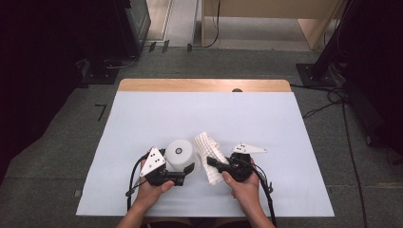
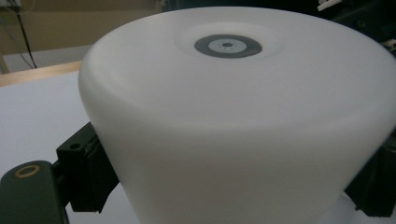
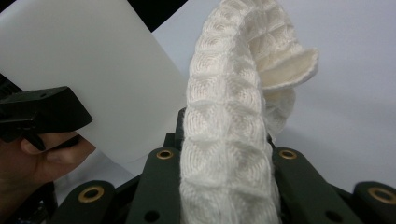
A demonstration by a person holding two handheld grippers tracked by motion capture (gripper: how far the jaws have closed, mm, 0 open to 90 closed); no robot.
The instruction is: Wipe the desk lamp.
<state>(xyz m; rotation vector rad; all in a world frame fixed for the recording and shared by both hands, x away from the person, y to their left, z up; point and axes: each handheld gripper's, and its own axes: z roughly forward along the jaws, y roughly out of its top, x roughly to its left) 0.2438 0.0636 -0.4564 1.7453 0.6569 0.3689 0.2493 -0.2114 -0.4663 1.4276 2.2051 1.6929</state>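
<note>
The left hand-held gripper lies low over the near part of the white-covered tabletop, its grey three-cornered plate uppermost. Its black jaws stand on either side of a smooth, white, round tapered plastic container, which sits upside down on the tabletop with a dark ring at the centre of its top face. In the left gripper view the container fills the space directly ahead of the jaws, one black pad against its lower left wall and the other at its lower right edge. The jaws appear clenched on the container's base, though the exact contact at the right pad is partly cut off.

Just to the right of the container lies a white waffle-weave cloth, bunched and folded, running from the container's side back toward the right hand-held gripper. The cloth's far end is touching or very nearly touching the container.

The right hand-held gripper is grasping the cloth. In the right gripper view the cloth rises in a thick ridge from between the closed jaws, curling over at its far end. Beyond it to the left stand the white container and one jaw of the left hand-held gripper.
</note>
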